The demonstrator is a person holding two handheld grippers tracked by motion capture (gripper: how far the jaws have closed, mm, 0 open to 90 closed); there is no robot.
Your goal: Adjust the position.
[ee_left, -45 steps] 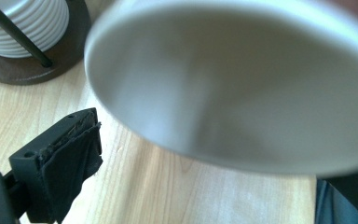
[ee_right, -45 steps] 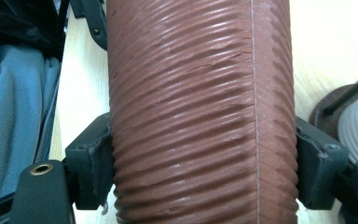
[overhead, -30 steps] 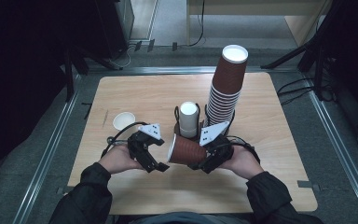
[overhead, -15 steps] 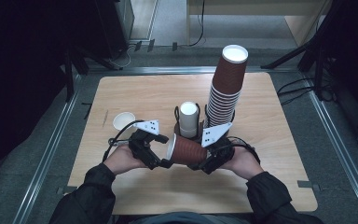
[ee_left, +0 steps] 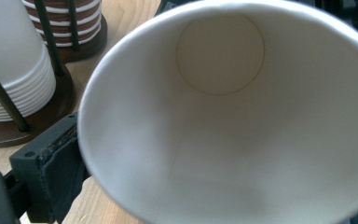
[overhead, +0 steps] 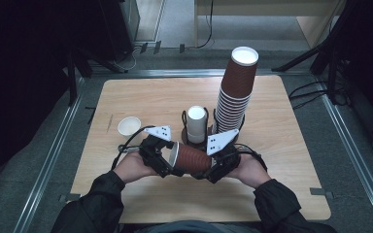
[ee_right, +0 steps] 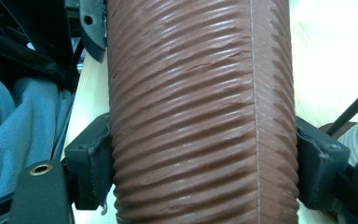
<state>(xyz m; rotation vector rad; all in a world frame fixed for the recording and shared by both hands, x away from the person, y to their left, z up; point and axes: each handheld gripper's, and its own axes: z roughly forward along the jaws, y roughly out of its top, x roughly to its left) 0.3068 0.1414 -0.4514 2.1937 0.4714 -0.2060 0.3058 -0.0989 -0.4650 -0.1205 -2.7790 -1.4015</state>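
From above, I have the ribbed brown paper cup (overhead: 192,159) lying sideways between both tools over the counter (overhead: 291,145). Left tool (ee_left: 63,182) pinches its rim; right tool (ee_right: 205,172) clamps the body (light, crushable, so squeeze gently).

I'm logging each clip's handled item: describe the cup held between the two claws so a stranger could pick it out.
On the wooden table, look at the near edge in front of the tall stack of brown cups. There the ribbed brown cup lies on its side between the left claw and right claw. Unlike the stacked cups, it is single and horizontal, its white mouth facing left.
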